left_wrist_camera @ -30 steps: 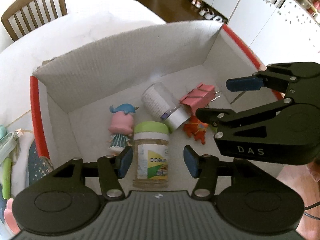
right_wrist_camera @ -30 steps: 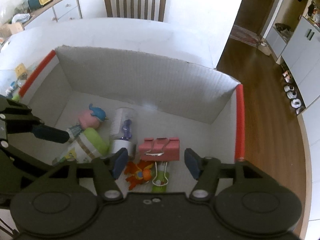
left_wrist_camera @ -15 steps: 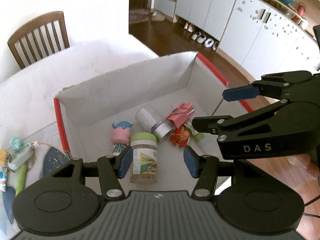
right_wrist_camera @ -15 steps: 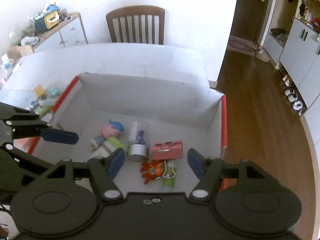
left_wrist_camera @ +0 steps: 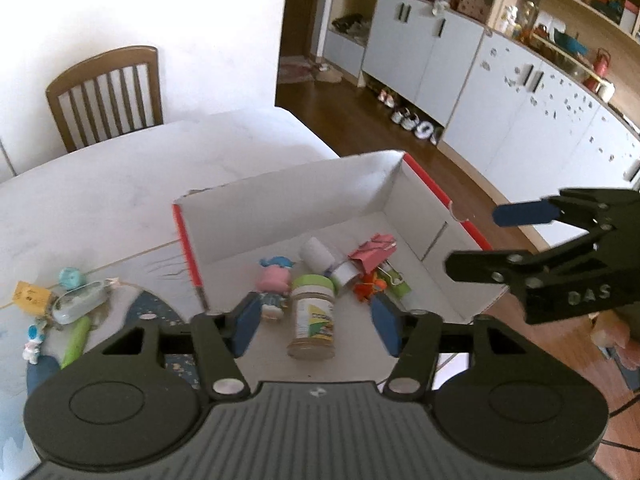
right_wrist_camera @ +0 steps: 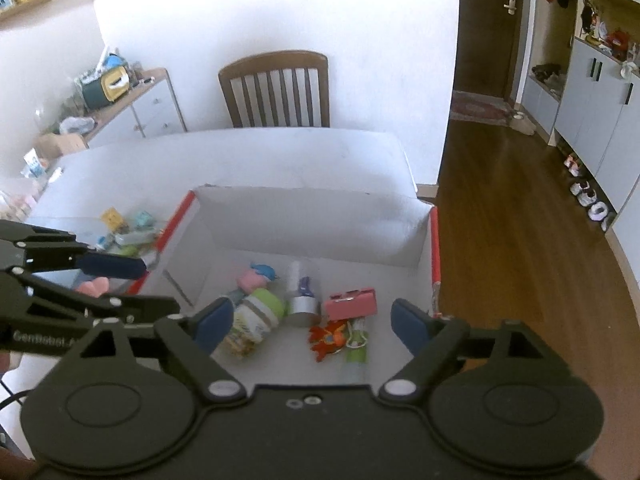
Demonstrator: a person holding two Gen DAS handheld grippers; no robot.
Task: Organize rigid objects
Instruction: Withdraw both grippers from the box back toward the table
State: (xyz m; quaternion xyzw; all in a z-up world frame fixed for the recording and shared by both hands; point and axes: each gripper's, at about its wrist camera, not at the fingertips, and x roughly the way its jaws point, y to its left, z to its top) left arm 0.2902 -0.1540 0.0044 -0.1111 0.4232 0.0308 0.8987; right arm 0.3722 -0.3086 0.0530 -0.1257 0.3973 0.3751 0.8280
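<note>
While jaws open: ribbed cardboard box point(left_wrist_camera: 304, 196), cylindrical jar point(left_wrist_camera: 312, 320).

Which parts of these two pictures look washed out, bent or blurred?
Left wrist view: the wall is washed out and the cupboards bend. Right wrist view: the wall glares white, and the box looks soft.

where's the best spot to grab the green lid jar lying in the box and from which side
Grip the green-lid jar across its round body, just below the lid, coming straight down from above. It lies on its side in the box, so its curved flanks face the fingers; the doll and clear tube crowd the lid end, so stay nearer its base, probably.
</note>
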